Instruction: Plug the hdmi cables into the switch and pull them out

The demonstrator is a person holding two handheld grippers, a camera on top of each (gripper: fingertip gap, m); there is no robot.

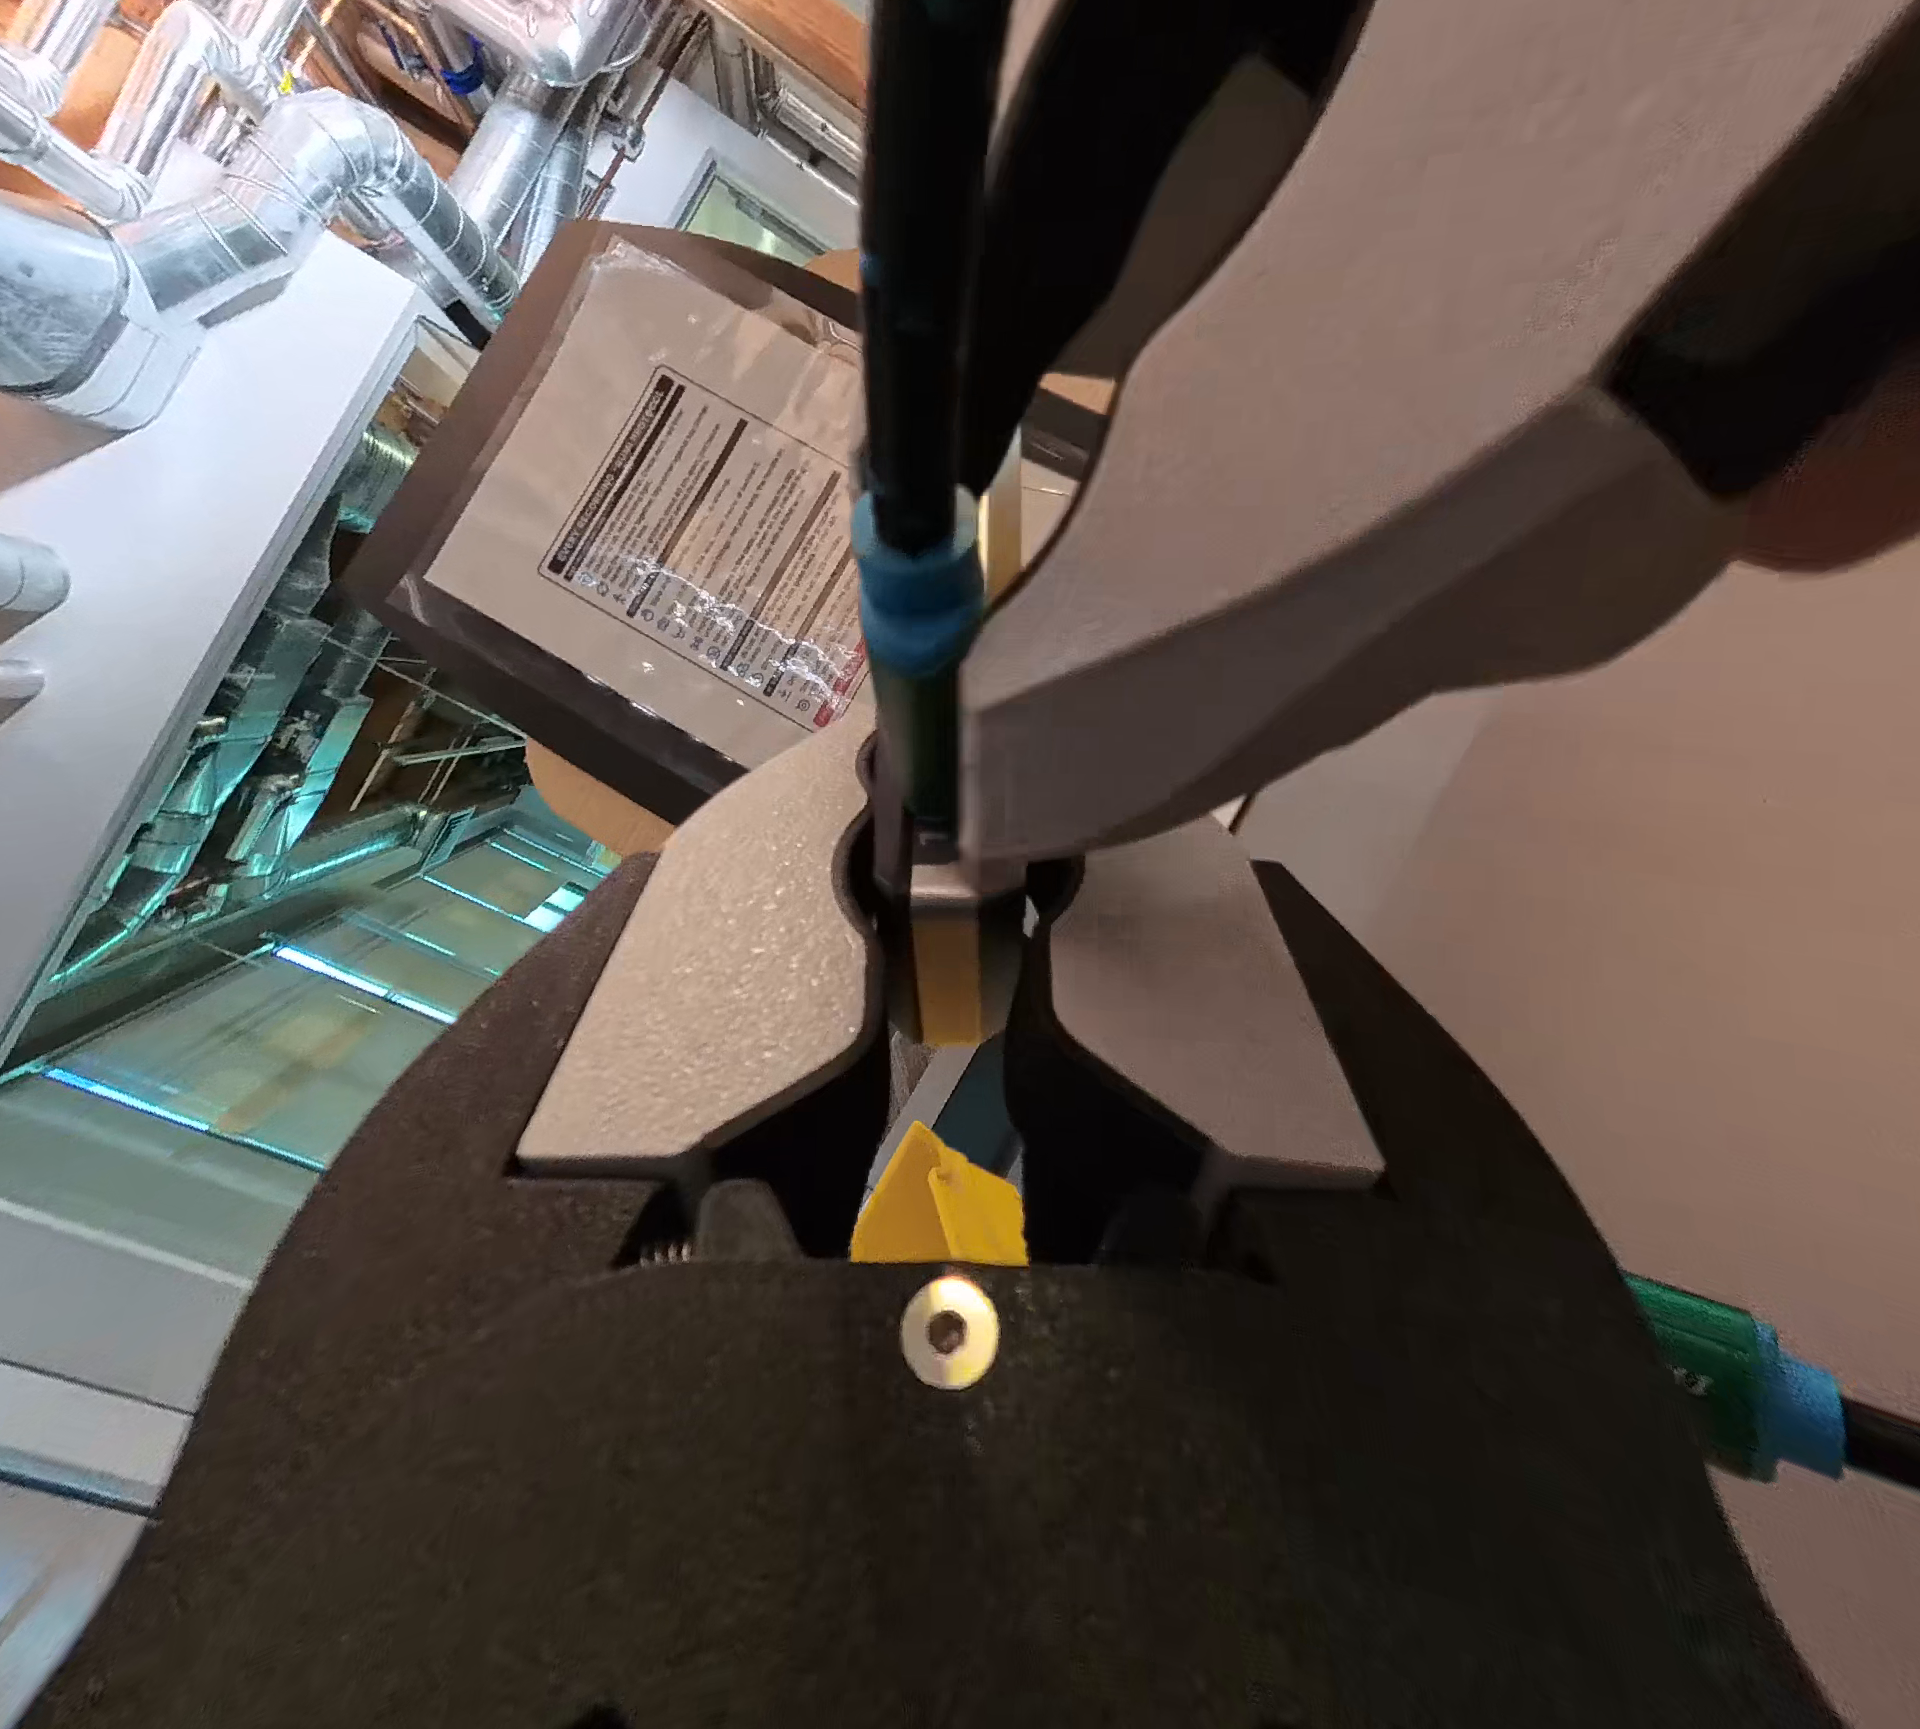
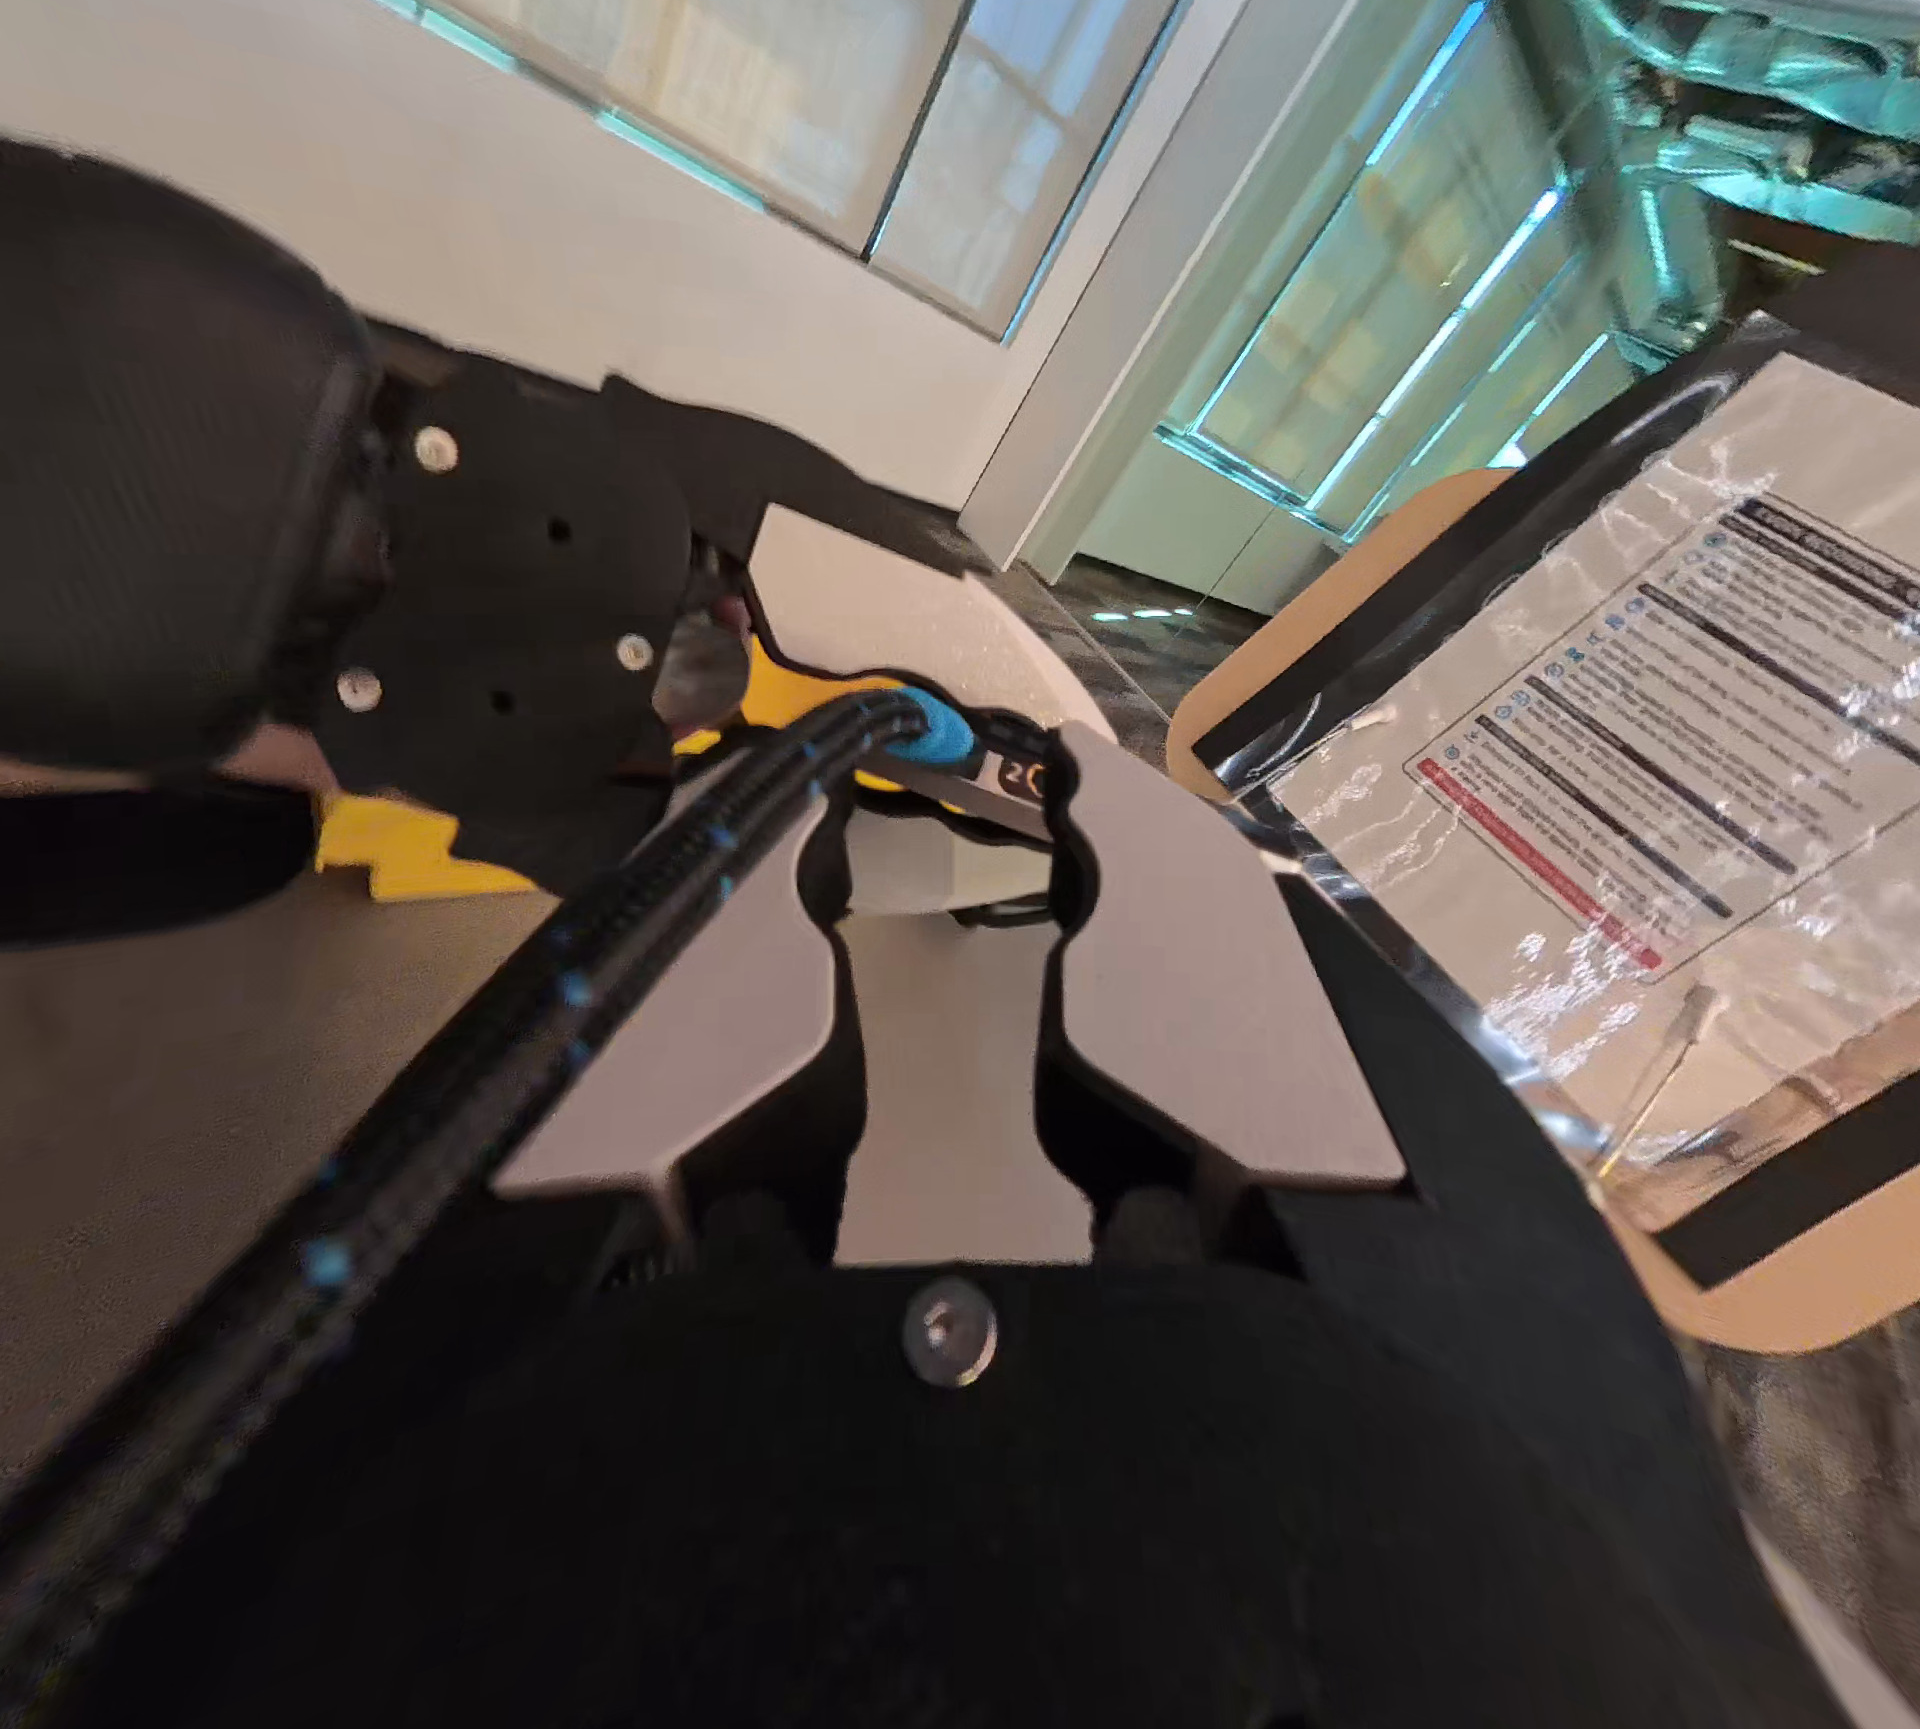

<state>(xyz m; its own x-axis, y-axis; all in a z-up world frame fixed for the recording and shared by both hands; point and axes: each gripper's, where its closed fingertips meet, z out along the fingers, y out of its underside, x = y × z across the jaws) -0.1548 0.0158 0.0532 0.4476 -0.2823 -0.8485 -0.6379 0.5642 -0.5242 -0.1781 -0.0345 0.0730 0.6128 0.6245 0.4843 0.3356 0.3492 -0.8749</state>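
Observation:
My left gripper (image 1: pixel 951 858) is shut on a small yellow-and-grey switch (image 1: pixel 945 983) held between its grey fingertips. A black braided HDMI cable (image 1: pixel 914 225) with a blue collar (image 1: pixel 914 599) comes down from above, and its plug (image 1: pixel 920 775) meets the top of the switch. My right gripper (image 2: pixel 945 806) is shut on that plug (image 2: pixel 1003 775) just past the blue collar (image 2: pixel 940 734); its grey fingers (image 1: pixel 1247 640) reach in from the upper right in the left wrist view. A second plug (image 1: pixel 1714 1388), green with a blue collar, lies at the lower right.
A laminated sheet on a dark board (image 1: pixel 665 557) stands just behind the switch and also shows in the right wrist view (image 2: pixel 1621 796). The left gripper's black body (image 2: pixel 520 588) sits over yellow parts (image 2: pixel 395 848) on a grey tabletop (image 2: pixel 208 1108). Glass walls stand beyond.

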